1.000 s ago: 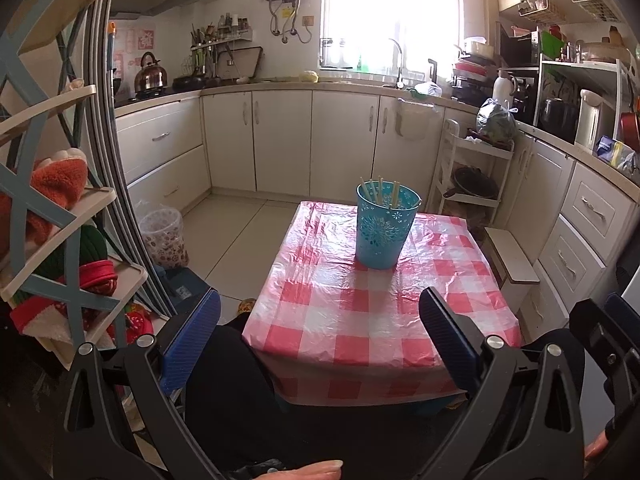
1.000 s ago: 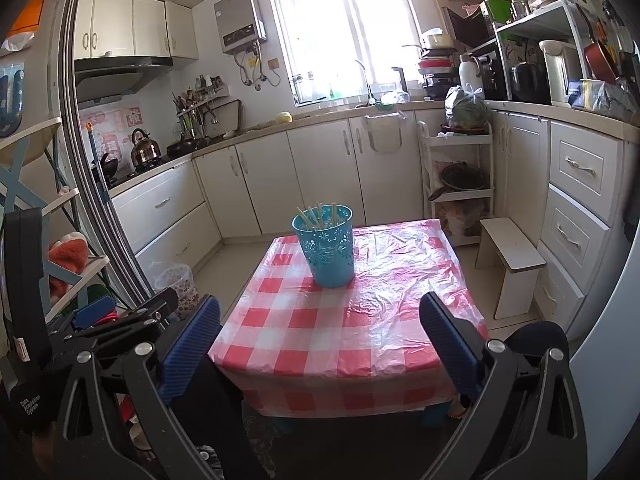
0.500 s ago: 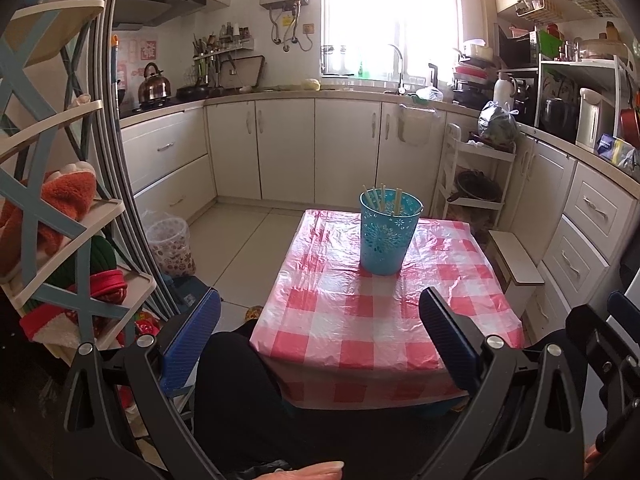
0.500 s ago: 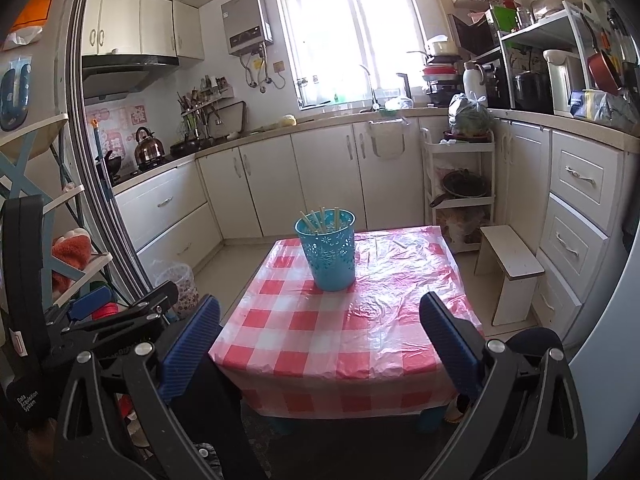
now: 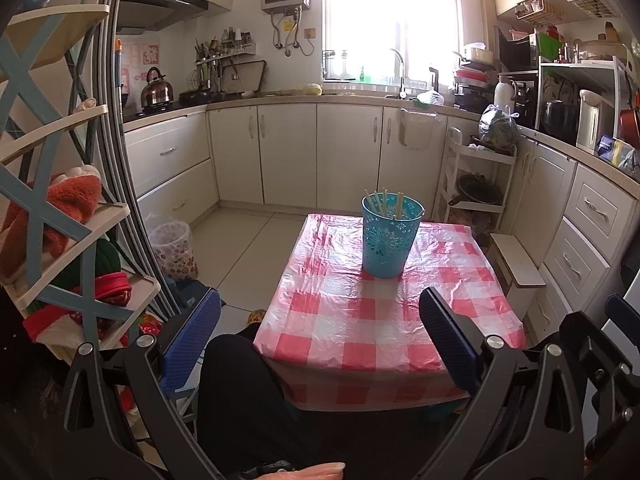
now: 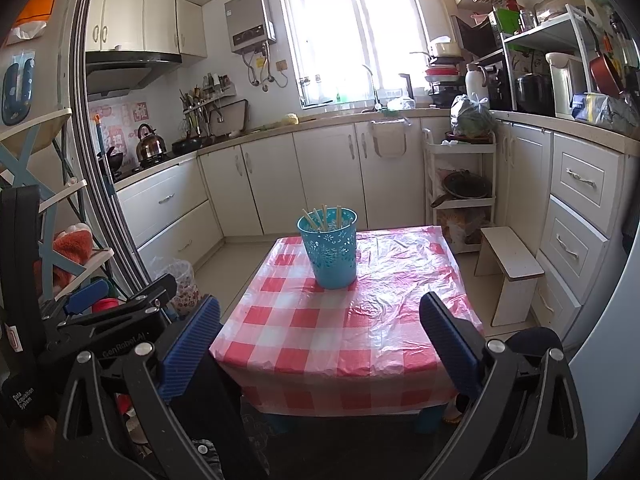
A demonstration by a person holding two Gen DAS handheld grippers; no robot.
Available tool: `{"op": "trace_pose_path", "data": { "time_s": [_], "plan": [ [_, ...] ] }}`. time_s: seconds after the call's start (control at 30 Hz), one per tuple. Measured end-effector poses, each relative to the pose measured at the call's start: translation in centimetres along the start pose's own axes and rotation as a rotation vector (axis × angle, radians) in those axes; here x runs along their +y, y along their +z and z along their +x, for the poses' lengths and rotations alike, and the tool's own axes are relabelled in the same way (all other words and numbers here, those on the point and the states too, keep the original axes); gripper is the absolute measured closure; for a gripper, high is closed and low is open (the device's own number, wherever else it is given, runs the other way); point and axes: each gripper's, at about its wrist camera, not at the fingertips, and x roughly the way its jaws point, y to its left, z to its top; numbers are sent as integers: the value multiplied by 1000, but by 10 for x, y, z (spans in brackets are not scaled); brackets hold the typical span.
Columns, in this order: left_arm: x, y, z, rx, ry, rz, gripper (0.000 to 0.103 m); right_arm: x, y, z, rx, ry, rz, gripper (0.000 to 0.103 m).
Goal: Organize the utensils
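Teal basket (image 5: 390,236): upright on far half of checked surface (image 5: 360,320). Chopsticks (image 5: 384,204): several, standing inside basket, tips above rim (count unclear). Left tool (image 5: 320,336): fingers spread wide, nothing between, short of surface's near edge, well apart from basket. Right tool (image 6: 320,340): likewise spread, empty, near same edge. Stool (image 6: 510,268): on floor right of surface.

Left tongs (image 5: 320,336) and right tongs (image 6: 320,336) both wide apart, empty, side by side.
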Motion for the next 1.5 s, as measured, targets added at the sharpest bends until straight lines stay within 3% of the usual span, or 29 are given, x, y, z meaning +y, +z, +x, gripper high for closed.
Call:
{"op": "trace_pose_path", "data": {
  "time_s": [1.5],
  "plan": [
    [-3, -4, -7, -14, -17, 42, 8, 0, -4, -1, 6, -5, 0, 7]
  ]
}}
